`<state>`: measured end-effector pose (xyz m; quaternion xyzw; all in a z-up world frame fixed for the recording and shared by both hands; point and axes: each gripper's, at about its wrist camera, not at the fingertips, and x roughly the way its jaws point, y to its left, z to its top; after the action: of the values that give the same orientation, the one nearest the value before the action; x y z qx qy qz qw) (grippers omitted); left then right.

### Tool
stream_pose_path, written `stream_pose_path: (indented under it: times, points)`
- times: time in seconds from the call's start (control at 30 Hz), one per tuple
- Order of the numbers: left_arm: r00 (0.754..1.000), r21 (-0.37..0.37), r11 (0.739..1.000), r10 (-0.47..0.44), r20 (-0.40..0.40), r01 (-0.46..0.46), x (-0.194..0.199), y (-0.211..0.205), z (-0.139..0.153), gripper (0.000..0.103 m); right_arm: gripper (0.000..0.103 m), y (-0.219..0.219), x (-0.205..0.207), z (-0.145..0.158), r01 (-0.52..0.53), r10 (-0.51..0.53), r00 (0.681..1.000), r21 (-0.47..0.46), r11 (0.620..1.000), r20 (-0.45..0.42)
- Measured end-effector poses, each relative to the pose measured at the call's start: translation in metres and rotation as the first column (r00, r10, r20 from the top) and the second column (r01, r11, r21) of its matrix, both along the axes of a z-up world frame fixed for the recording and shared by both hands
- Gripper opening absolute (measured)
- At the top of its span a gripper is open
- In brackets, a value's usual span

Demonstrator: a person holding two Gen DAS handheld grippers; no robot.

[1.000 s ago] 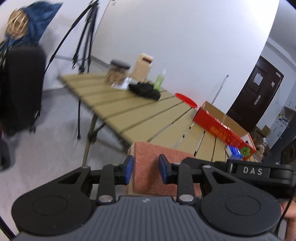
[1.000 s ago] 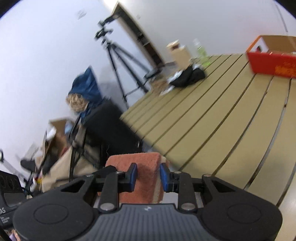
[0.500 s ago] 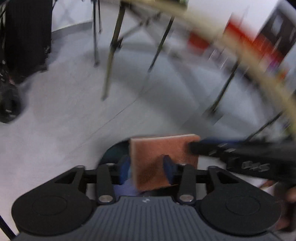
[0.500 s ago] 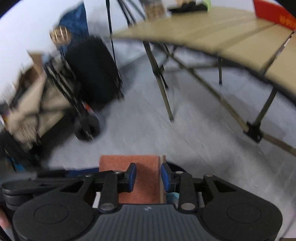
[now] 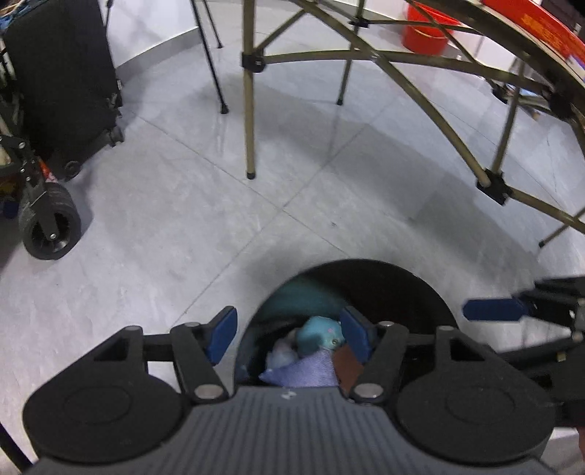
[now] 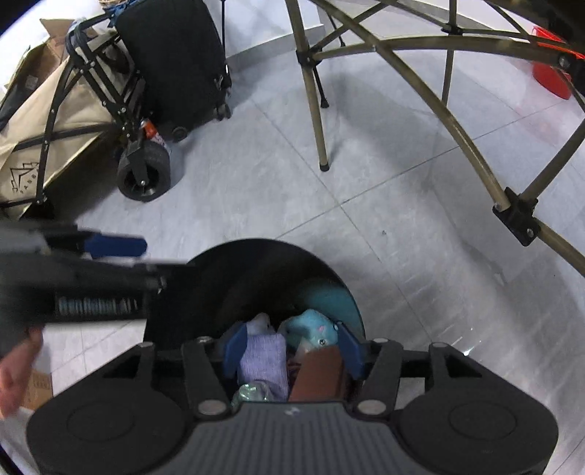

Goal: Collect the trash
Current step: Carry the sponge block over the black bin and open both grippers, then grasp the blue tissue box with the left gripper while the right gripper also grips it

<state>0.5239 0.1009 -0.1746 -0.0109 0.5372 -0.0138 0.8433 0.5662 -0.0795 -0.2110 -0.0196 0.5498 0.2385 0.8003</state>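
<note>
Both claws, left (image 5: 289,338) and right (image 6: 292,349), hang spread wide and empty over the black bin (image 5: 420,288) on the floor. The brown sponge (image 6: 320,376) lies inside the bin at its near edge, beside a purple cloth (image 6: 263,360) and a teal toy (image 6: 314,330).

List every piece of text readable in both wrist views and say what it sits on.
Red box on the table edge, left wrist view: yellow print, too blurred to read.
Tan fabric wagon, right wrist view: dark logo with letters beneath, too small and distorted to read.
Cardboard piece by the hand, right wrist view: faint print, unreadable.
Nothing else carries text, including the black bin.
</note>
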Motion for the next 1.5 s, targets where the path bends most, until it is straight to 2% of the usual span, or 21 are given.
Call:
stream_pose_path:
  times: [0.17,0.3,0.37,0.43,0.53,0.6,0.67,0.73,0.8,0.87,0.93,1.03,1.1,1.13,1.17,1.2,1.27,1.37,1.43,1.5]
  points:
    - [1.000,0.003,1.000,-0.007,0.003,0.007,-0.001,0.002,0.002,0.065,0.056,0.000,0.001,0.000,0.012,-0.012,1.000,-0.011,1.000,0.004]
    - [1.000,-0.009,1.000,-0.005,0.026,0.006,-0.010,0.006,0.013,0.066,0.056,-0.011,-0.010,0.021,0.025,-0.027,0.998,0.036,0.999,0.051]
    - [0.994,-0.033,0.999,0.012,0.111,-0.008,-0.021,0.006,0.035,0.066,0.055,-0.023,-0.019,0.047,0.041,-0.048,0.995,0.081,0.996,0.091]
    - [0.974,-0.094,0.995,0.002,0.227,0.020,-0.035,0.000,0.068,0.067,0.055,-0.043,-0.036,0.089,0.050,-0.079,0.983,0.170,0.984,0.167]
    - [0.943,-0.228,0.969,-0.013,0.333,0.094,-0.044,-0.021,0.114,0.070,0.056,-0.093,-0.056,0.152,0.074,-0.168,0.945,0.317,0.946,0.281]
    - [0.926,-0.266,0.954,-0.030,0.375,0.139,-0.036,-0.045,0.138,0.071,0.056,-0.134,-0.058,0.185,0.117,-0.242,0.915,0.363,0.925,0.324]
    - [0.917,-0.293,0.938,-0.059,0.395,0.187,-0.016,-0.081,0.162,0.071,0.056,-0.181,-0.048,0.217,0.165,-0.306,0.880,0.372,0.914,0.363]
    - [0.921,-0.326,0.921,-0.081,0.381,0.215,0.017,-0.120,0.186,0.071,0.056,-0.222,-0.030,0.240,0.226,-0.363,0.846,0.354,0.908,0.391]
    - [0.923,-0.348,0.907,-0.099,0.372,0.237,0.051,-0.155,0.204,0.071,0.058,-0.264,-0.003,0.256,0.279,-0.409,0.822,0.346,0.896,0.397]
    - [0.914,-0.328,0.906,-0.132,0.384,0.269,0.088,-0.198,0.220,0.076,0.058,-0.305,0.032,0.265,0.346,-0.463,0.799,0.335,0.876,0.384]
    - [0.898,-0.306,0.902,-0.166,0.407,0.306,0.125,-0.235,0.227,0.076,0.058,-0.339,0.072,0.263,0.405,-0.499,0.780,0.303,0.863,0.377]
    - [0.898,-0.322,0.890,-0.182,0.400,0.323,0.175,-0.285,0.218,0.074,0.057,-0.375,0.138,0.238,0.485,-0.544,0.762,0.247,0.839,0.352]
    - [0.905,-0.341,0.880,-0.195,0.378,0.331,0.204,-0.316,0.201,0.063,0.052,-0.391,0.168,0.210,0.543,-0.601,0.744,0.261,0.798,0.291]
    - [0.911,-0.351,0.876,-0.198,0.363,0.330,0.217,-0.331,0.189,0.058,0.046,-0.398,0.182,0.192,0.558,-0.621,0.744,0.281,0.781,0.248]
    - [0.916,-0.352,0.878,-0.200,0.349,0.326,0.226,-0.342,0.177,0.046,0.036,-0.401,0.191,0.177,0.570,-0.636,0.741,0.301,0.764,0.212]
    - [0.925,-0.361,0.881,-0.187,0.330,0.307,0.234,-0.350,0.166,0.043,0.032,-0.404,0.198,0.166,0.579,-0.648,0.738,0.316,0.752,0.190]
    - [0.940,-0.406,0.867,-0.177,0.293,0.290,0.249,-0.363,0.146,0.040,0.025,-0.402,0.205,0.150,0.573,-0.645,0.741,0.325,0.752,0.186]
    - [0.950,-0.422,0.861,-0.192,0.248,0.284,0.255,-0.371,0.126,0.034,0.022,-0.400,0.206,0.140,0.558,-0.641,0.743,0.351,0.752,0.193]
    - [0.940,-0.434,0.846,-0.205,0.274,0.311,0.252,-0.375,0.124,0.025,0.020,-0.400,0.206,0.140,0.555,-0.641,0.743,0.358,0.751,0.192]
    - [0.937,-0.416,0.852,-0.211,0.280,0.317,0.251,-0.378,0.124,0.024,0.018,-0.400,0.209,0.141,0.550,-0.633,0.748,0.348,0.760,0.200]
